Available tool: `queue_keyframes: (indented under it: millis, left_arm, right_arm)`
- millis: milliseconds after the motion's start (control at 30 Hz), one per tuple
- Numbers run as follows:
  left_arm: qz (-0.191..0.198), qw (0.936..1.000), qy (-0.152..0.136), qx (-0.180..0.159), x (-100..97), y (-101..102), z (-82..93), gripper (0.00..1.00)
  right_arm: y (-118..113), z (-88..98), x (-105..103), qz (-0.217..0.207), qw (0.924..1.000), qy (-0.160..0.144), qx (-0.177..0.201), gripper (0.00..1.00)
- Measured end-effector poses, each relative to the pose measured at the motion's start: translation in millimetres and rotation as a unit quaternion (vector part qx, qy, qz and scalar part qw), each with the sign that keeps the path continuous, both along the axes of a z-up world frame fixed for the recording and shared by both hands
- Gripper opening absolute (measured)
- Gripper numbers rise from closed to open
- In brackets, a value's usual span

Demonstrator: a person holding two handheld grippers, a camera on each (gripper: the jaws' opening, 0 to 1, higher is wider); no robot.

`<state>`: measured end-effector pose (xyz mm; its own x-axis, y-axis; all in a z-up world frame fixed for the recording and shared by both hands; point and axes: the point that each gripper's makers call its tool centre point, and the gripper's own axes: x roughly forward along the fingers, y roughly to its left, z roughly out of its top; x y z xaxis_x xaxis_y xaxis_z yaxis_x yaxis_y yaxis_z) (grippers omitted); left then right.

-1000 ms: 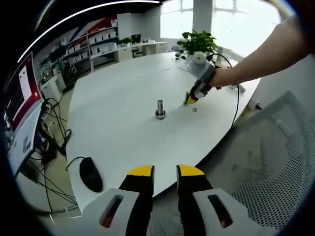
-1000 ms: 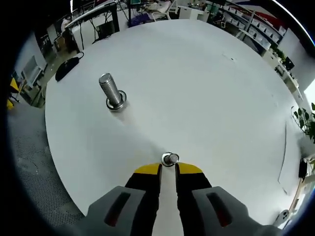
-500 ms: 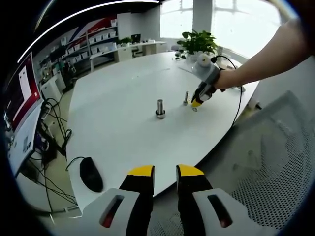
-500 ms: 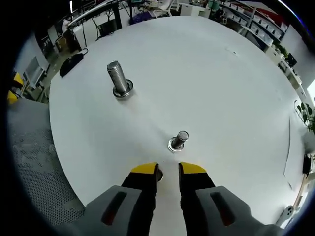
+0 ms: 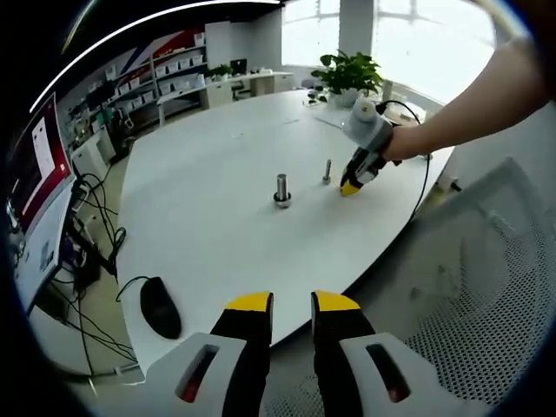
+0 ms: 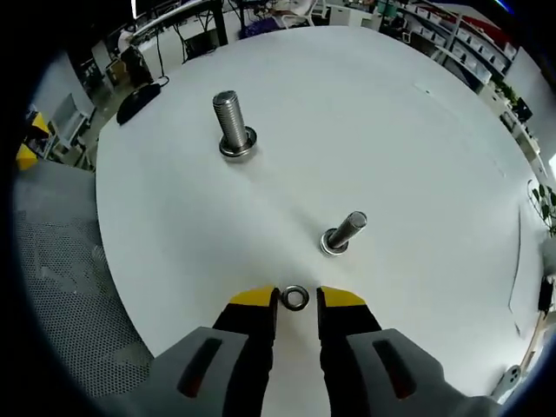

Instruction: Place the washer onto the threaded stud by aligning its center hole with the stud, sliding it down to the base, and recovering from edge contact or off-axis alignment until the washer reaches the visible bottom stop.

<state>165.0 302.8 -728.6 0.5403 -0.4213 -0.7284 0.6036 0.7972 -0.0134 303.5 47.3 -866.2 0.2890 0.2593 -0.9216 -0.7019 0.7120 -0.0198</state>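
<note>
Washer, small silver steel ring (image 6: 295,298): lies flat on the white round tabletop (image 6: 417,174) near its edge, between the yellow tips of the right tongs (image 6: 295,300), which stand apart around it, not yet clamped. Likely light, stiff, thin and slippery; best pinched across its outer rim. Short threaded steel stud (image 6: 343,234) just beyond; taller threaded stud (image 6: 233,126) farther toward the tabletop's middle. Left tongs (image 5: 291,304), slightly parted, holding nothing, hover off the tabletop edge. Black computer mouse (image 5: 161,308) at that edge. No legible writing.
</note>
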Motion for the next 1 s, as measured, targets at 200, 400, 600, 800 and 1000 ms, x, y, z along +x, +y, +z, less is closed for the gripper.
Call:
queue_keyframes:
  millis: [200,400,600,800,1000]
  left_arm:
    - [-0.001,1.0,0.0,0.001,0.1,-0.3,-0.1,0.15]
    - [-0.001,1.0,-0.001,0.0,0.2,-0.5,0.5,0.15]
    - [-0.002,1.0,0.0,0.001,0.0,-0.4,0.2,0.15]
    - [-0.001,1.0,0.0,0.001,0.1,-0.1,0.3,0.15]
    - [-0.001,1.0,0.0,0.001,0.2,-0.2,0.1,0.15]
  right_arm:
    - [-1.2,0.1,-1.2,0.001,0.9999,0.004,0.012,0.2]
    - [-0.3,-0.9,-1.2,0.019,0.9998,0.012,-0.001,0.2]
    - [-1.8,-0.9,0.5,0.013,0.9997,0.022,-0.005,0.16]
    - [-0.5,-1.3,-0.1,0.023,0.999,0.031,-0.024,0.16]
    - [-0.8,-1.5,-0.5,0.017,0.9988,0.035,-0.031,0.15]
